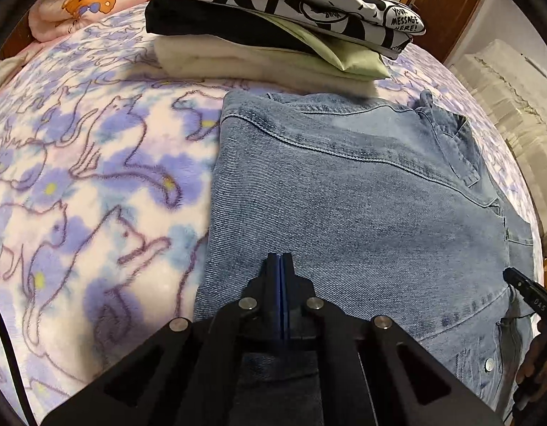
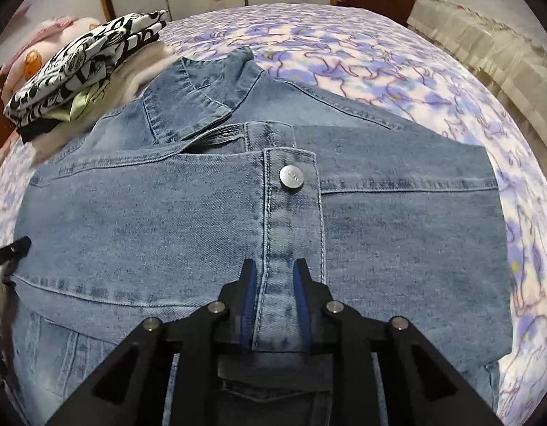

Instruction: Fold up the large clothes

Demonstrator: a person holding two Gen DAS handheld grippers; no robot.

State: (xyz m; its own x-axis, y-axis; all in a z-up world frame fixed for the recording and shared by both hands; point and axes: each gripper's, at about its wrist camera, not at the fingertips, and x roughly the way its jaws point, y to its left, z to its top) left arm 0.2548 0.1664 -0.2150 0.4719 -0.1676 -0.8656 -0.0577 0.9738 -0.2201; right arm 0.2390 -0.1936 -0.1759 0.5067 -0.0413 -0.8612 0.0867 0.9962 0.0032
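- Two tongs over one denim jacket (image 2: 202,213), which lies partly folded on the bed (image 1: 96,177), just in front of the stack of folded clothes (image 1: 273,35).
- Left tongs (image 1: 280,259) are pinched fully together, and as far as we can see nothing sits between the pads; they hover right at the denim near its left edge. If they were meant to grab a layer, we reckon they missed it and a lift would bring up nothing.
- Right tongs (image 2: 275,264) are narrow but still parted, straddling the button placket (image 2: 291,234) below the metal button (image 2: 291,177). We can't tell if the pads are actually biting the cloth yet.
- Risk as we see it: one side gripped and the other not, so the fold goes skewed and the tucked sleeve flops out.
- Thick seams could also slip out of a shallow pinch.
- Dragging the jacket forward might nudge the stack.
- Containers: we see none here, so nothing to report inside anything.
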